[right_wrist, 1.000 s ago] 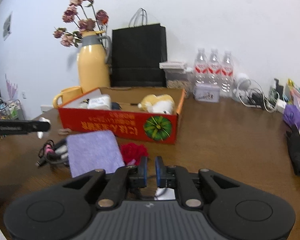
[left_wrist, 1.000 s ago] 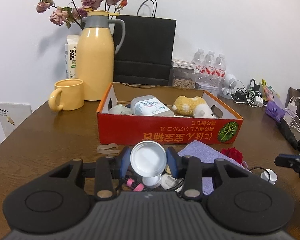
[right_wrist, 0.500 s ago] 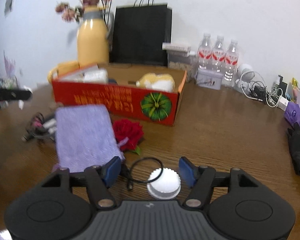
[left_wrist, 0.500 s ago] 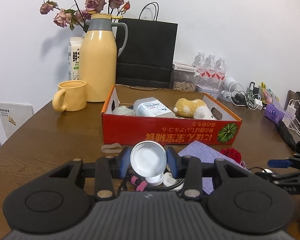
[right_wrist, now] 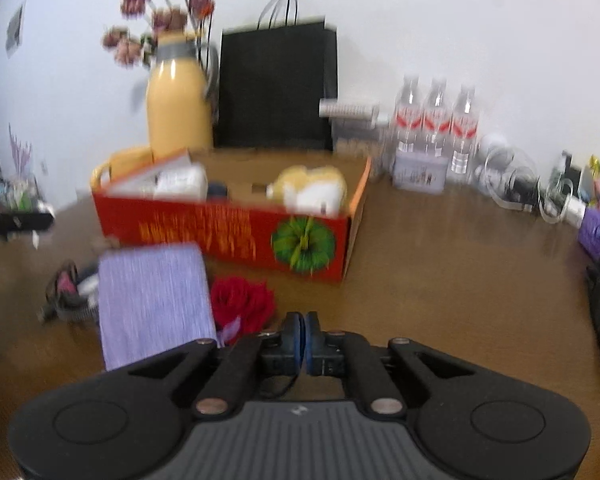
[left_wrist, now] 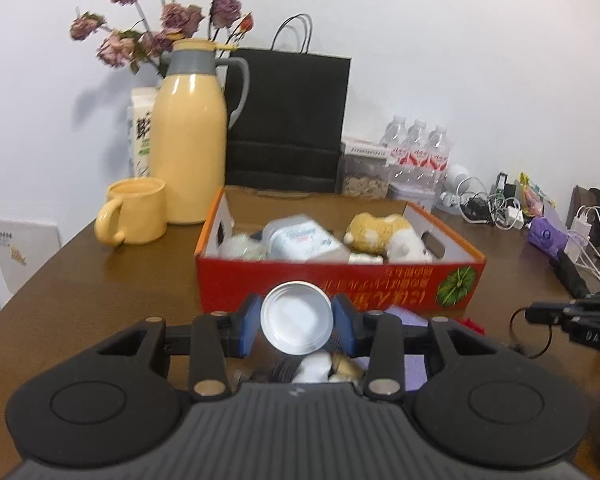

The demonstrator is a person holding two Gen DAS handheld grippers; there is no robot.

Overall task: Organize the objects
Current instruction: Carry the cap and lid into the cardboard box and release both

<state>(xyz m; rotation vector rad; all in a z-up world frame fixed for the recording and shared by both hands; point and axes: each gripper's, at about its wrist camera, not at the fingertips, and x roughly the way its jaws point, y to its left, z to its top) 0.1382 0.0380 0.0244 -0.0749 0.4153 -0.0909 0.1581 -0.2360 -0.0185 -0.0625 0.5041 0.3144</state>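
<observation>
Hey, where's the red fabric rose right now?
In the right wrist view, the red rose lies on the table left of centre, beside the purple cloth and just in front of the orange box.

A dark brown wooden tabletop point(left_wrist: 100, 292) carries a red cardboard box point(left_wrist: 340, 284) near its middle. Toward the far edge stand a yellow thermos jug point(left_wrist: 190, 148), a yellow mug point(left_wrist: 134, 210), a black paper bag point(left_wrist: 286, 120) and three water bottles point(left_wrist: 418, 152). Tangled white chargers and cables point(left_wrist: 484, 204) crowd the far right side. In front of the box lie a lilac cloth point(right_wrist: 154, 304) and, just beside it, a red fabric rose point(right_wrist: 242, 304).
</observation>
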